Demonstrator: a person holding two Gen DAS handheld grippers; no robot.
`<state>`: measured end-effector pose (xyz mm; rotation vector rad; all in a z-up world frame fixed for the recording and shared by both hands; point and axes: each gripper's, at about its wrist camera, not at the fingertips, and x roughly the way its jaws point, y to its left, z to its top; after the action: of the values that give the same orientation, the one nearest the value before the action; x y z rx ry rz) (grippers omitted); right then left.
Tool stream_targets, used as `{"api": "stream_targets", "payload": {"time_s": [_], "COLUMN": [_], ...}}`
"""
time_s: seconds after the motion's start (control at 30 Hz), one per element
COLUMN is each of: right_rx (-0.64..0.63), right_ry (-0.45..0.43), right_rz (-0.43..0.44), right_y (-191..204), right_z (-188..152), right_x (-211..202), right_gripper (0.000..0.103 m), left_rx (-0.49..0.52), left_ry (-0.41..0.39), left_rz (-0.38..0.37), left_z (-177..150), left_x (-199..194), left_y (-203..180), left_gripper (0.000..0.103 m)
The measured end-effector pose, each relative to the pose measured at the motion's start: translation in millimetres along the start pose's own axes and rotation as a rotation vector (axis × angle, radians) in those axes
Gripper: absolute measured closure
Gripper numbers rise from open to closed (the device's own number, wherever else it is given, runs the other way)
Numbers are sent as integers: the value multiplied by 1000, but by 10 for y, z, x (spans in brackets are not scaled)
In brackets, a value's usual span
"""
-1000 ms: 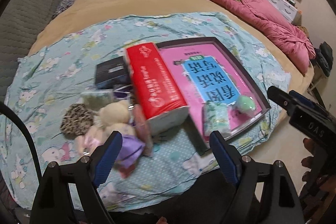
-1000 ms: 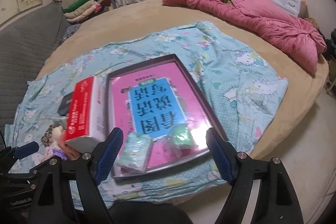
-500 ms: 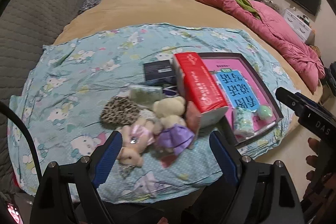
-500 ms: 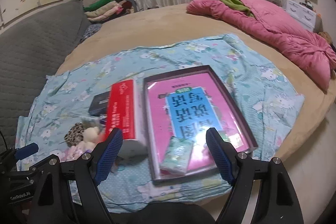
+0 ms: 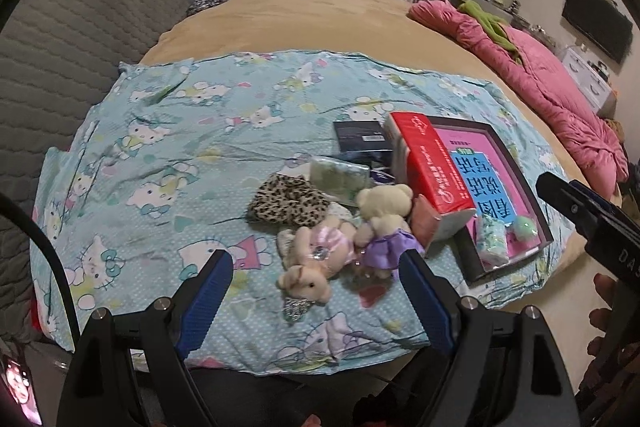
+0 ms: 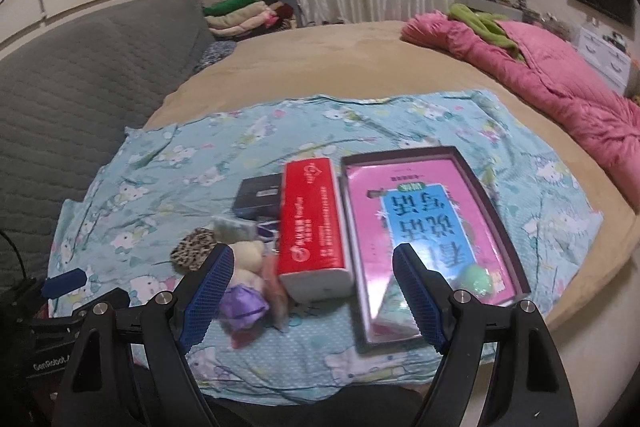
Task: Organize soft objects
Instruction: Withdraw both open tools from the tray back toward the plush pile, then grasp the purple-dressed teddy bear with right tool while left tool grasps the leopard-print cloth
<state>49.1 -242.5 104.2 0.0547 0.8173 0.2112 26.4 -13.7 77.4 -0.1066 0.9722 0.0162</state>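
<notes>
- The two plush toys, one in a pink dress (image 5: 316, 259) and a bear in purple (image 5: 384, 223), lie side by side on my blue cartoon sheet (image 5: 180, 131), beside the leopard pouch (image 5: 288, 201).
- The red tissue box (image 5: 430, 167) sits between the toys and the dark tray (image 6: 496, 211).
- My left gripper (image 5: 316, 303) hangs wide open above the toys, holding nothing.
- My right gripper (image 6: 314, 291) gapes empty too.

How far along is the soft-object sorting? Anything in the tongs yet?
Done: a tissue pack and a green ball already lie in the dark tray. In hand: nothing; the left tongs and right tongs are both open and empty. Left: the pink-dressed plush, purple-dressed bear and leopard pouch still sit on the blue sheet.
</notes>
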Motion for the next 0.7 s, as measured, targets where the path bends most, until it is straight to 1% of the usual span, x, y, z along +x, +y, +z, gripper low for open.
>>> {"api": "stream_targets", "payload": {"time_s": [0.3,0.53,0.7], "right_rx": [-42,-77,-90], "right_ry": [21,64,95], "right_rz": [31,53,54], "right_y": [302,483,534], "right_z": [-42,-175,-269], "right_x": [99,307,462], "right_gripper": [20,20,20], "left_rx": [-84,-172,-200], "left_ry": [-9,18,34], "left_rz": [5,6,11], "left_z": [-21,-90,-134], "left_x": [52,256,386], "left_y": [437,833,977], "left_gripper": [18,18,18]}}
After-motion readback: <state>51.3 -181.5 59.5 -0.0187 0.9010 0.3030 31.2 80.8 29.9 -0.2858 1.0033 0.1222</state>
